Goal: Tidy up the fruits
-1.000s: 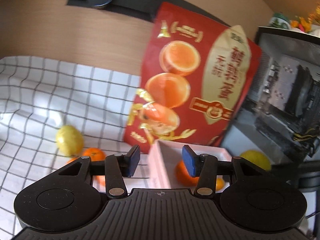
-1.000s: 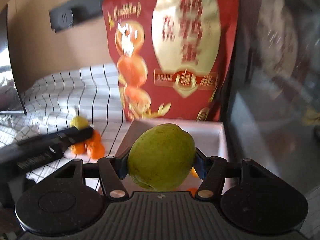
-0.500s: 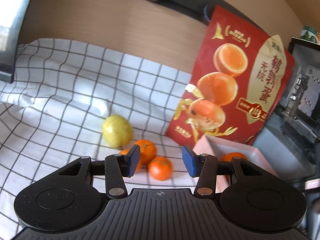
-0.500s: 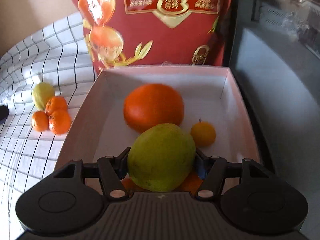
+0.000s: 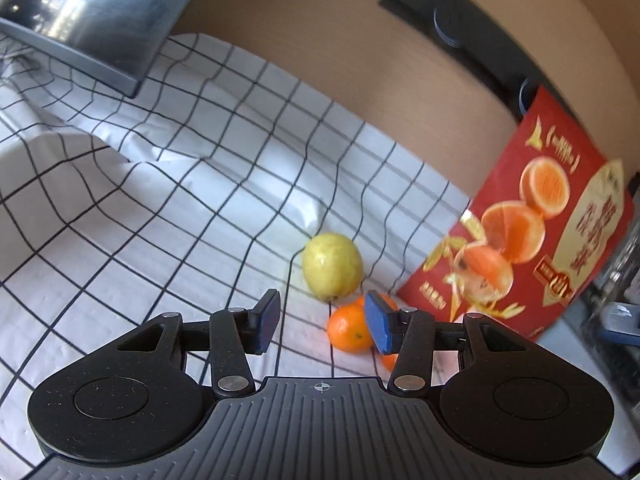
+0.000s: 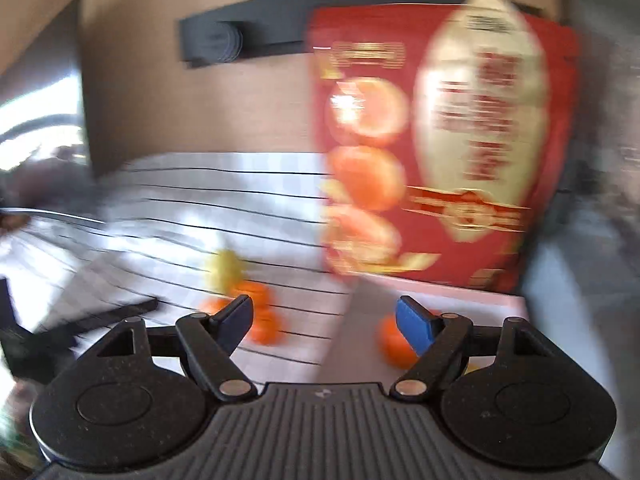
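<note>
**While both grippers hang empty, fruit split between cloth and box**

With fingers spread and holding nothing, left gripper [image 5: 322,322] poised over checked cloth [image 5: 160,216] on the counter. Just beyond: yellow-green guava [image 5: 332,266], touching a cluster of mandarins [image 5: 349,328], near red pouch [image 5: 528,240]. Right gripper [image 6: 324,320] likewise spread wide, empty, view blurred. Behind its right finger, an orange [image 6: 394,346] inside the pink box [image 6: 472,298] at the pouch's foot.
</note>
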